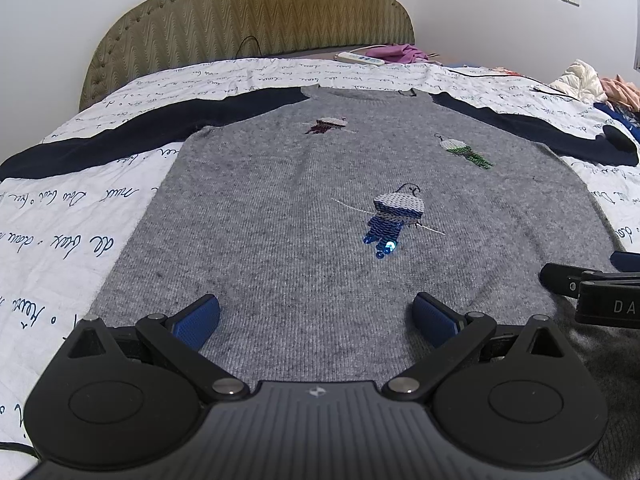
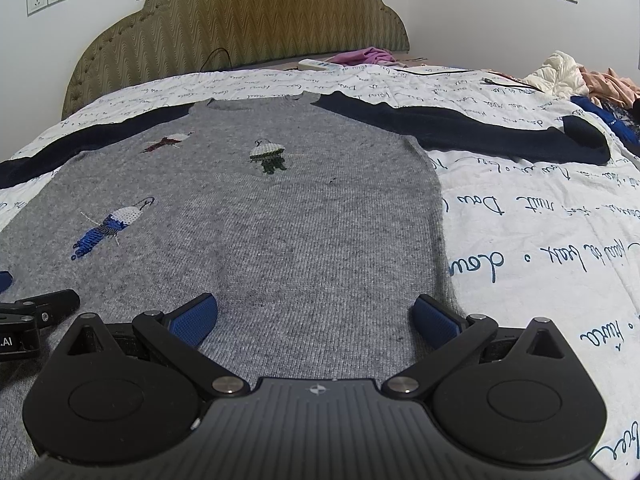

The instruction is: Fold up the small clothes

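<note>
Left gripper (image 1: 316, 316): blue pads (image 1: 198, 320) spread wide, holding nothing, low over the sweater (image 1: 280, 220) hem. Right gripper (image 2: 314, 316): jaws likewise apart, empty, above the hem near the sweater's right edge. Sweater lies flat, front up, on the white quilt (image 2: 540, 220) with script print; neck toward the headboard (image 1: 248, 12), dark sleeves (image 2: 460, 128) stretched out to both sides. Three sequin figures on the chest, blue one (image 1: 394, 218) nearest. Clothes pile (image 2: 580, 76) at far right of bed.
</note>
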`<move>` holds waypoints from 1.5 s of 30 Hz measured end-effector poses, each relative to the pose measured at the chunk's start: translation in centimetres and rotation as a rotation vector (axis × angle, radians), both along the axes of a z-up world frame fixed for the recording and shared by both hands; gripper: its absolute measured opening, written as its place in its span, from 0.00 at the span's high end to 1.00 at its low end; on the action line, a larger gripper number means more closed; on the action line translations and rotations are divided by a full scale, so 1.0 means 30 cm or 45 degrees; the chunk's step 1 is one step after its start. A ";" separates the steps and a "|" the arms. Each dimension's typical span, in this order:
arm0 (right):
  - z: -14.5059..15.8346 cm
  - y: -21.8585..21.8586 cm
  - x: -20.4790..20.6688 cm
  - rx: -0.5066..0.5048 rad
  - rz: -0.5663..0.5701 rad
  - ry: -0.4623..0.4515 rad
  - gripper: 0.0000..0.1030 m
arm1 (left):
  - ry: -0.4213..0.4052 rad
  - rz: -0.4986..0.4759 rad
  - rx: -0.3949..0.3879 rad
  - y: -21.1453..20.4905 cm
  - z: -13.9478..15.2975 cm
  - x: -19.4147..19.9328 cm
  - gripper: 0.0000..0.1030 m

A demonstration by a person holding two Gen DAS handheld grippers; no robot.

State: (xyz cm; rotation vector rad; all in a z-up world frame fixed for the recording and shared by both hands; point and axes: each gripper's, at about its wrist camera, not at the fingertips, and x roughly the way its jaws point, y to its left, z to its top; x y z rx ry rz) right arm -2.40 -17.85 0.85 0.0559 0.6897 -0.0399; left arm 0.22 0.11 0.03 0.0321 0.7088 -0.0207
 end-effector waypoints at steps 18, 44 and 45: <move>0.008 -0.003 0.012 -0.007 0.017 0.017 0.00 | 0.016 0.001 0.025 -0.022 0.029 0.029 0.00; 0.172 -1.308 0.484 0.316 -0.710 -0.330 0.12 | -0.003 -0.096 -0.031 -0.148 -0.005 0.338 0.00; 0.148 -1.349 0.498 0.333 -0.735 -0.311 0.12 | -0.002 -0.096 -0.034 -0.145 -0.004 0.338 0.00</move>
